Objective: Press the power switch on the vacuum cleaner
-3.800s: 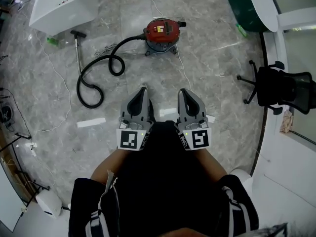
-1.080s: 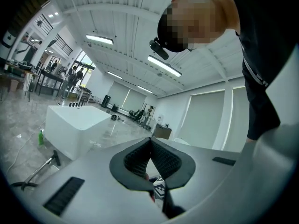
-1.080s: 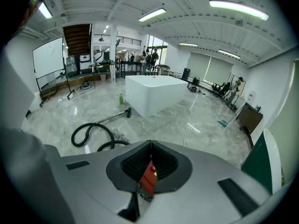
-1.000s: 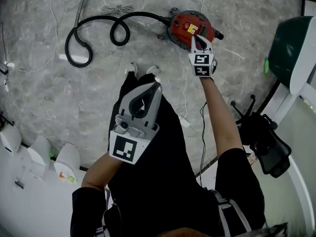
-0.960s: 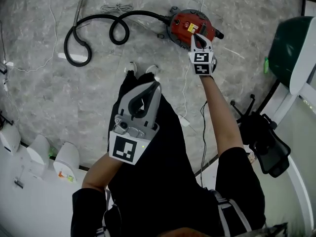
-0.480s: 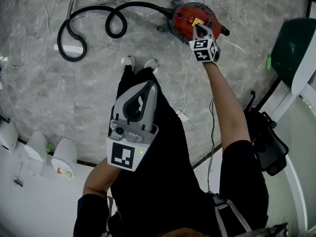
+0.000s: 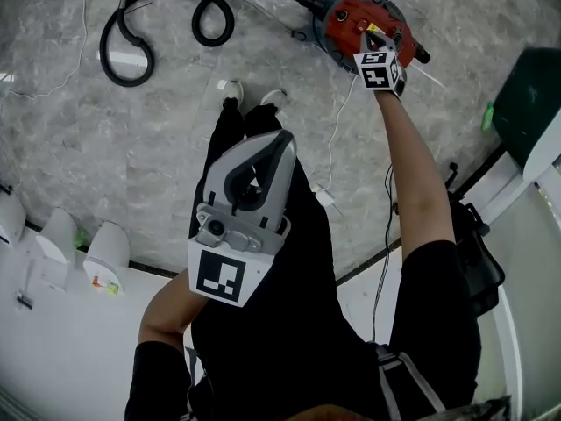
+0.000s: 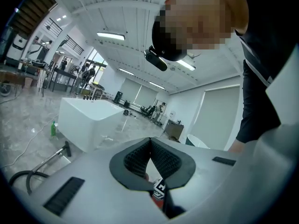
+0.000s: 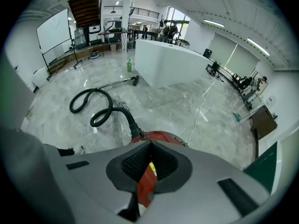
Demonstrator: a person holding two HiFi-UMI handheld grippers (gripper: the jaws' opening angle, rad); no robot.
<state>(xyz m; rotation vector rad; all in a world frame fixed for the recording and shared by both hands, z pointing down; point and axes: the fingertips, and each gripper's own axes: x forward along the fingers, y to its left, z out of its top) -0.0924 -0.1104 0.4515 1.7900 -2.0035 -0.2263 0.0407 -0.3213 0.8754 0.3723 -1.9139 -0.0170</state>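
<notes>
The red round vacuum cleaner [image 7: 347, 17] stands on the grey marble floor, and its black hose [image 7: 158, 24] loops away to the left. My right gripper [image 7: 365, 35] is shut, at arm's length, with its tip down on the vacuum's top. In the right gripper view the closed jaws [image 9: 149, 143] cover the red lid [image 9: 145, 185] and a yellow label [image 9: 152, 168]. The switch itself is hidden under them. My left gripper [image 7: 287, 136] is shut on nothing, held up near my body.
A white cable [image 7: 331, 139] runs across the floor beside my shoes [image 7: 232, 90]. A green and white unit [image 7: 526, 103] and a black chair [image 7: 478, 261] stand at the right. A white counter [image 9: 168, 62] and the vacuum's wand [image 9: 114, 83] lie beyond.
My right gripper has reached further forward and down onto the vacuum's top, following the person's lean. The left gripper stays raised near the body.
</notes>
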